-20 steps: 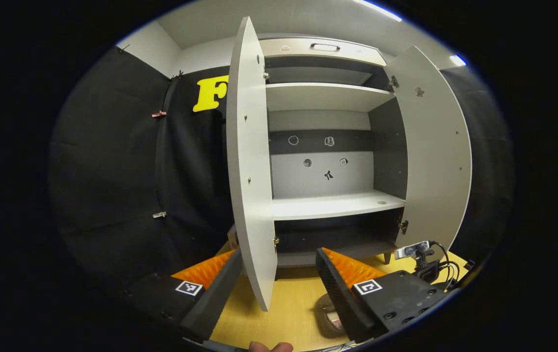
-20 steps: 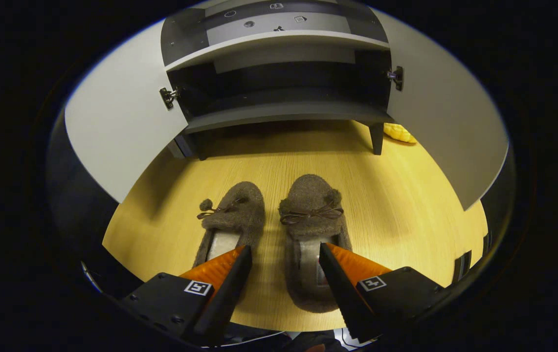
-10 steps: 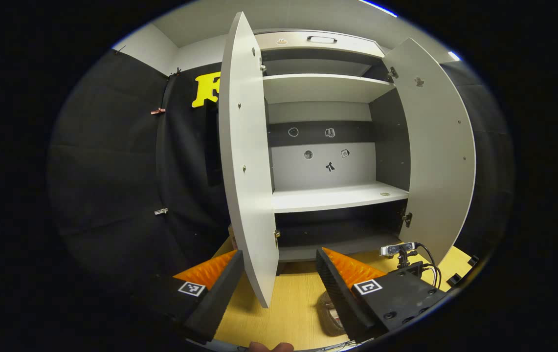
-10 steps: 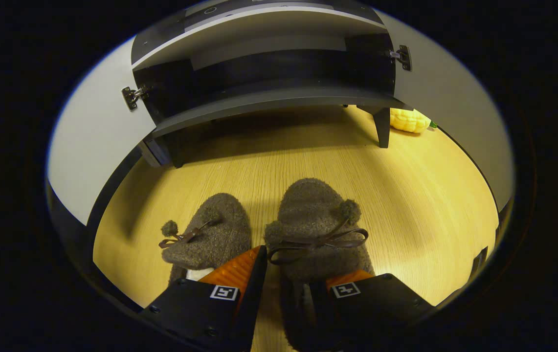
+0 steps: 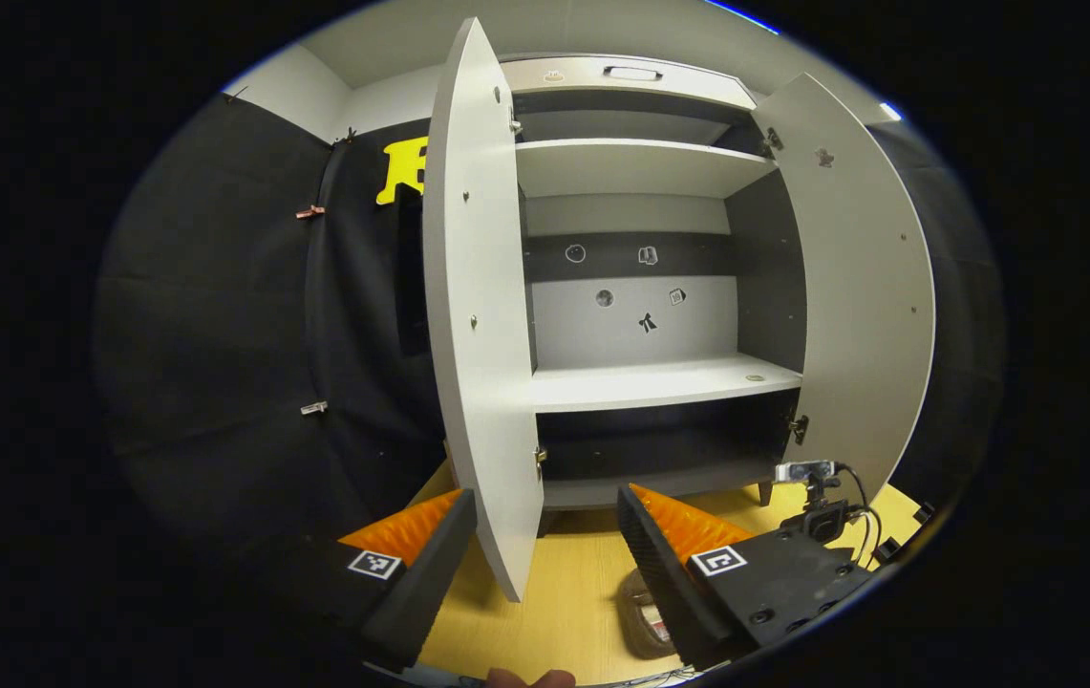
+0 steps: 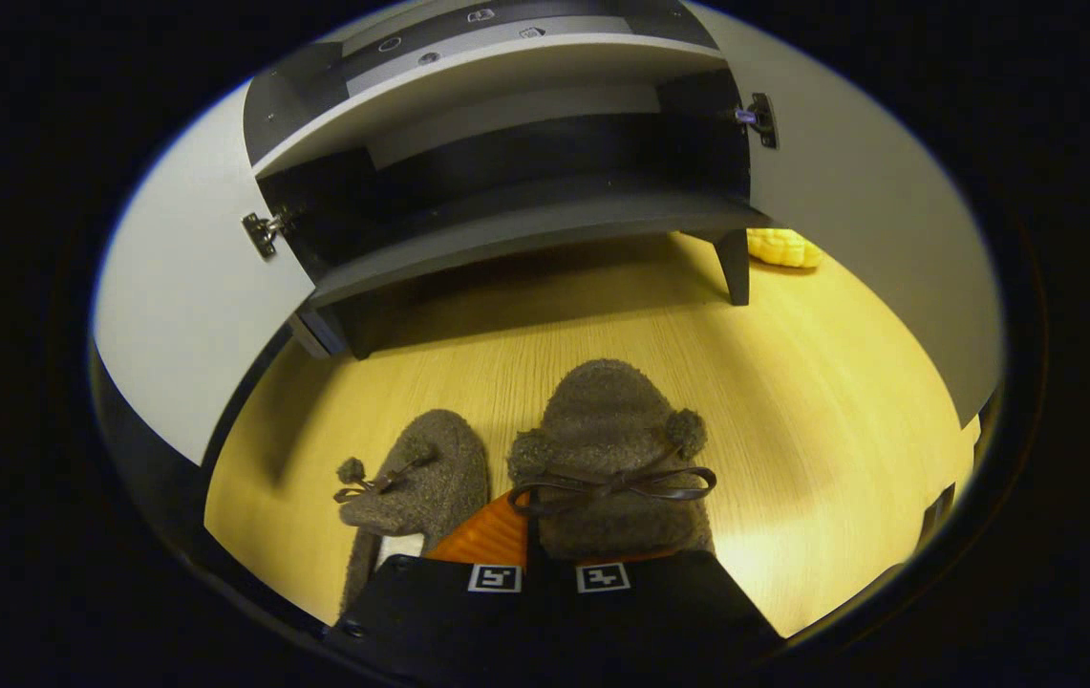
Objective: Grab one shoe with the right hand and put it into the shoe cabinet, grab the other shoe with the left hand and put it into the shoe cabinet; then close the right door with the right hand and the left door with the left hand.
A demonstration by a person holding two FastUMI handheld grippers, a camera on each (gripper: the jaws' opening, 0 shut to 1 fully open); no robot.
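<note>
Two fuzzy brown slippers with bows lie side by side on the wooden floor before the open shoe cabinet (image 6: 525, 225). In the right gripper view my right gripper (image 6: 533, 521) is shut on the right slipper (image 6: 607, 430), pinching its inner side wall; one finger sits inside the slipper, hidden. The left slipper (image 6: 425, 473) lies just to its left, untouched. In the left gripper view my left gripper (image 5: 545, 497) hangs open in front of the cabinet, holding nothing, with part of a slipper (image 5: 645, 612) showing low beside one of its fingers. Both the left door (image 5: 473, 315) and the right door (image 5: 865, 287) stand wide open.
The cabinet has a white middle shelf (image 5: 659, 382), a dark bottom shelf (image 5: 650, 478) and short legs (image 6: 734, 268). A small camera with cables (image 5: 817, 492) stands on the floor at the right. A yellow object (image 6: 779, 247) lies behind the cabinet leg.
My right gripper came down from open and shut on the right slipper. The left gripper has barely shifted.
</note>
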